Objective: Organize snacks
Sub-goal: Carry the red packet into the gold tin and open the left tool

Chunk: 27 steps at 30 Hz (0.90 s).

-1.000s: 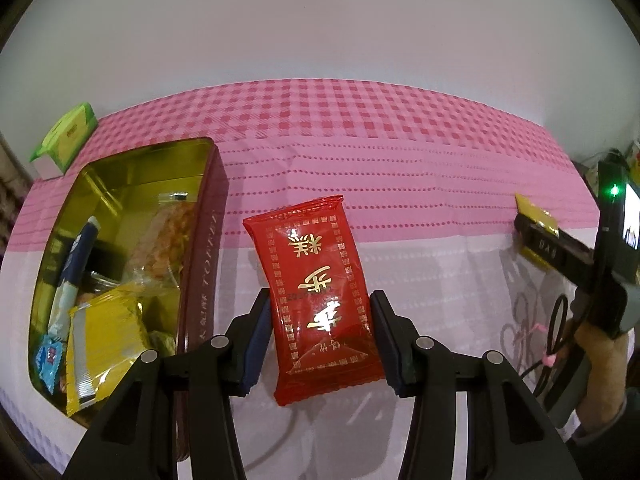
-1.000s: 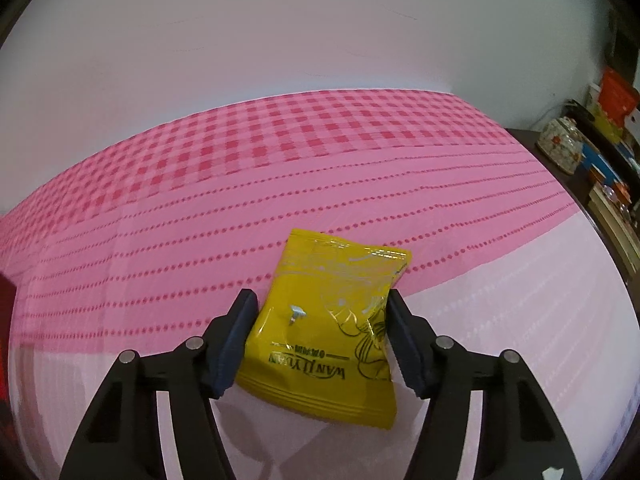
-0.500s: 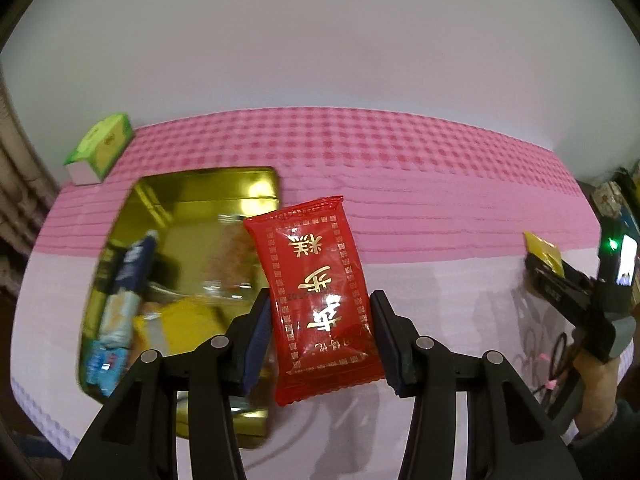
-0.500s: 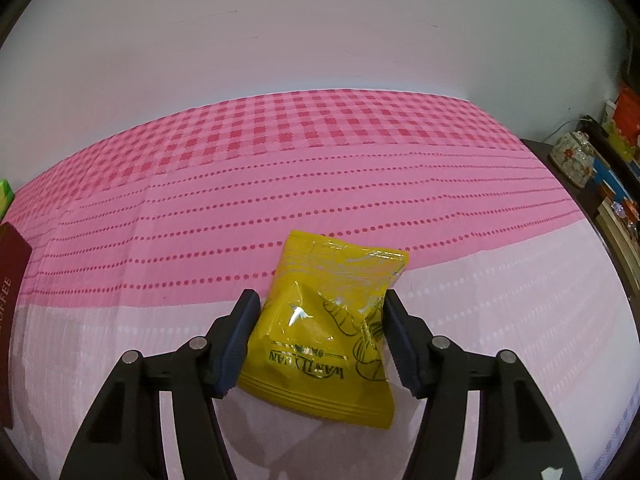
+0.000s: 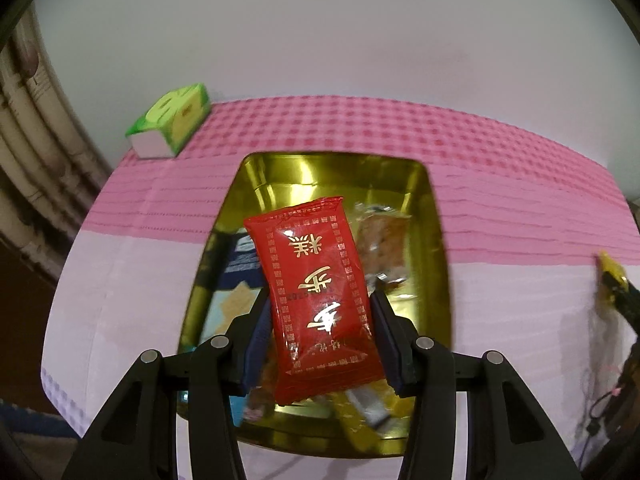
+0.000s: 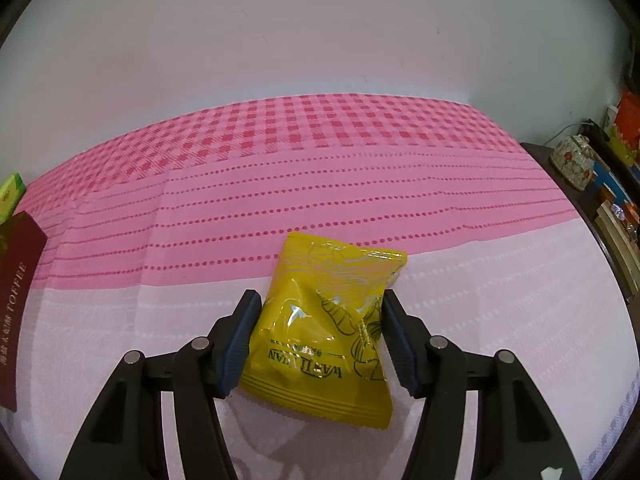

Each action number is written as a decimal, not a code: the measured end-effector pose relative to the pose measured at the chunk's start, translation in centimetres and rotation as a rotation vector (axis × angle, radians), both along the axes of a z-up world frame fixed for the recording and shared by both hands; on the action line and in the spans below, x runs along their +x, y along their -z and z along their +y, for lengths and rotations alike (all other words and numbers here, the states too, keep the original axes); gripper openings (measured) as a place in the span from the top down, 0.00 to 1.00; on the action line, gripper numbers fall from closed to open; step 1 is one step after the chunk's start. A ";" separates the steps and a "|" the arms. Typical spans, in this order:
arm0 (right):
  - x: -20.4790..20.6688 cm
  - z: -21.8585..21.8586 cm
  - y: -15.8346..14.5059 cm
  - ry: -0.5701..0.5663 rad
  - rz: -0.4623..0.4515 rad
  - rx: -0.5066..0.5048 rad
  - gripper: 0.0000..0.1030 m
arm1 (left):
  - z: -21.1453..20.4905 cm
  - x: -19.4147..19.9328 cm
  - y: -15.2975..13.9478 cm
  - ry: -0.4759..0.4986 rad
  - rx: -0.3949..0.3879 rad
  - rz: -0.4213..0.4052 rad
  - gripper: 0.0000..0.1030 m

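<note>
My left gripper (image 5: 320, 332) is shut on a red snack packet with gold characters (image 5: 316, 292) and holds it above the open gold tin (image 5: 434, 216), which holds several snacks. My right gripper (image 6: 318, 332) is shut on a yellow snack packet (image 6: 324, 332), held just above the pink tablecloth (image 6: 280, 184). The right gripper with its yellow packet (image 5: 610, 278) shows at the right edge of the left wrist view. The tin's dark red side (image 6: 16, 292) shows at the left edge of the right wrist view.
A green tissue box (image 5: 170, 122) stands at the back left corner of the table, by the wall. A dark cabinet with a patterned jar (image 6: 572, 162) and books stands right of the table. Cables hang at the table's right edge (image 5: 600, 412).
My left gripper has carried the red packet leftward, from beside the tin to above it. My right gripper has shifted left with the yellow packet, bringing the tin into its view.
</note>
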State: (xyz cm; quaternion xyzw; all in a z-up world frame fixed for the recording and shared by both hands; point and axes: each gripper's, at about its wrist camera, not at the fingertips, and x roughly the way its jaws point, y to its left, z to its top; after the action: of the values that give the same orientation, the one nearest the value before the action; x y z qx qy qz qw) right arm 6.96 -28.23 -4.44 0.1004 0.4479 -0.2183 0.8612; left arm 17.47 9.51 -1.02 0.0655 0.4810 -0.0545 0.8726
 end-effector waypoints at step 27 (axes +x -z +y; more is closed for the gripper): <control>-1.6 6.9 -4.0 -0.109 -0.043 -0.005 0.46 | 2.1 -0.1 1.3 0.014 0.014 -0.029 0.35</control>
State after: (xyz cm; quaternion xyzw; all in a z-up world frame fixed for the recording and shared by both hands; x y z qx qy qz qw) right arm 5.37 -21.36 -0.43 0.0785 0.4338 -0.1699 0.8814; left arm 17.38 11.57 -2.33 0.0758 0.4684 -0.0561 0.8785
